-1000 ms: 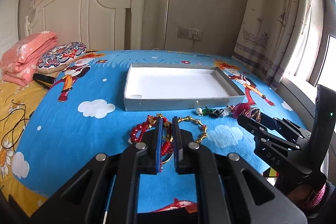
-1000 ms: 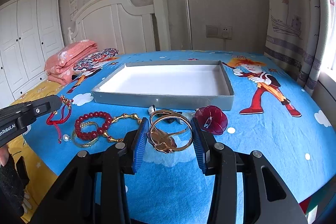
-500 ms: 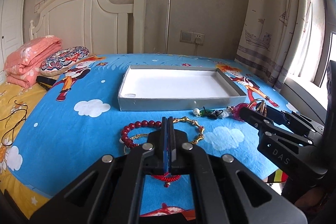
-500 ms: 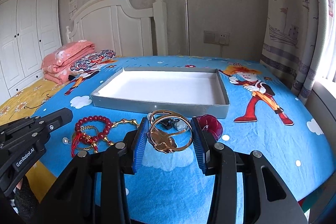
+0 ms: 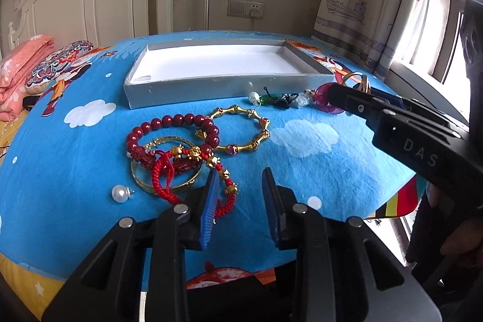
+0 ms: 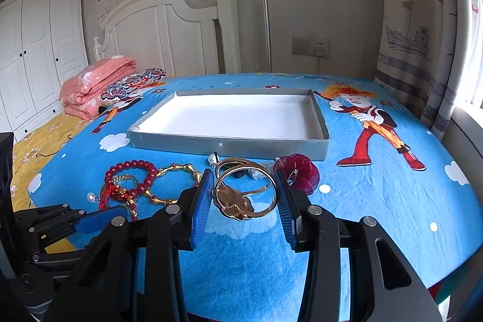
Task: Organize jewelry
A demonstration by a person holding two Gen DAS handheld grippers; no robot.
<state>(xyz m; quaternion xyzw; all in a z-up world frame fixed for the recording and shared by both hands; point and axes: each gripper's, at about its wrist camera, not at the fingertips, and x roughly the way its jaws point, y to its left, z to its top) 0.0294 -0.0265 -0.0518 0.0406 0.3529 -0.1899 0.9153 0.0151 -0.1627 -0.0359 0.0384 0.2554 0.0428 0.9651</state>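
A grey tray (image 5: pixel 211 88) with a white floor lies empty on the blue bedspread; it also shows in the right wrist view (image 6: pixel 229 145). In front of it lie a red bead bracelet (image 5: pixel 169 129), a gold link bracelet (image 5: pixel 250 125), a gold bangle (image 5: pixel 164 174), a red cord bracelet (image 5: pixel 169 171), a pearl (image 5: pixel 120 193) and a purple flower (image 6: pixel 299 172). My left gripper (image 5: pixel 238 192) is open and empty just behind the cord bracelet. My right gripper (image 6: pixel 244 192) is shut on gold bangles (image 6: pixel 244 189) and holds them above the bedspread.
Small dark trinkets and a white bead (image 5: pixel 280 98) lie by the tray's front wall. A folded pink blanket (image 6: pixel 96 83) and a patterned pillow (image 6: pixel 132 83) sit at the far left. The headboard (image 6: pixel 169 29) and a curtain (image 6: pixel 422 20) bound the bed.
My left gripper opened and let the red cord bracelet drop onto the pile by the red beads. My right gripper stayed shut on the bangles and barely moved.
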